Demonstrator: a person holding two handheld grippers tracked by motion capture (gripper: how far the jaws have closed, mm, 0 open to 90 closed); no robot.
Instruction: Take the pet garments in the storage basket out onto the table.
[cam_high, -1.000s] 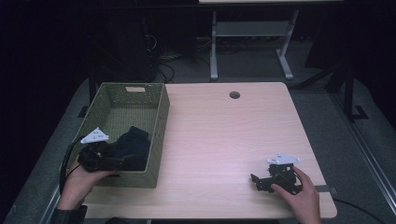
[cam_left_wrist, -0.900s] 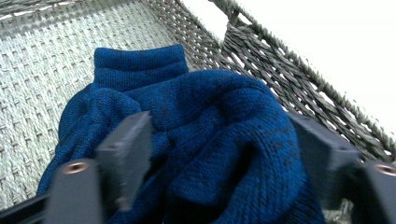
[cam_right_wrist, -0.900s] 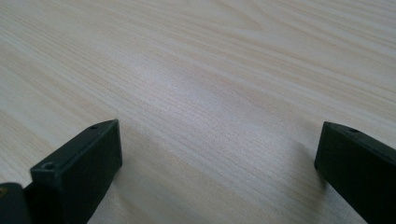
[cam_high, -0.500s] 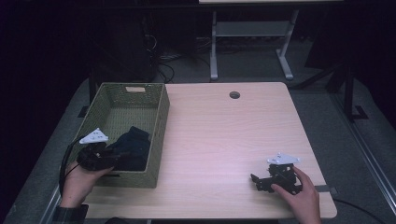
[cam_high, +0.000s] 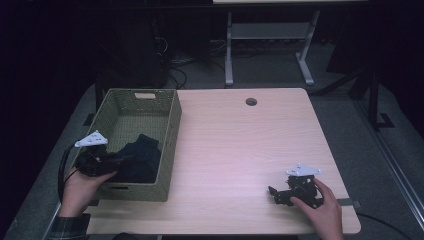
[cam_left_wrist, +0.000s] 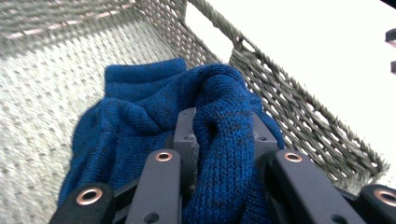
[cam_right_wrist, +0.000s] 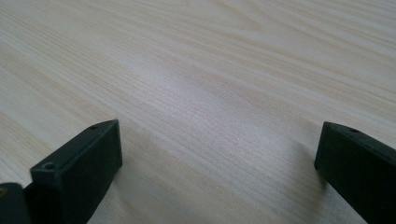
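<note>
One woven basket (cam_high: 172, 131) is sitting at the left of the high view on a pale wooden table (cam_high: 240, 150), its right wall standing between the cloth inside and the bare tabletop. Beyond the table, at the top of the frame, a metal stand (cam_high: 270, 35) and loose cables (cam_high: 192, 67) are lying on the dark floor, and a round cable hole (cam_high: 251, 102) is showing near the table's far edge.

There are two grippers, one in each hand, and one garment. The left gripper (cam_high: 117, 161) is reaching into the basket's near end from the lower left, and its jaws have just been closing; in the left gripper view they are pinching a raised fold of the blue knitted garment (cam_left_wrist: 154, 121), with the cloth bulging up between them. The garment is lying crumpled on the basket floor, close against the right wall, deep blue with a ribbed band at its far edge.

The right gripper (cam_high: 276, 194) is resting on the table at the lower right of the frame, well apart from the basket, its jaws standing wide apart over bare wood.
</note>
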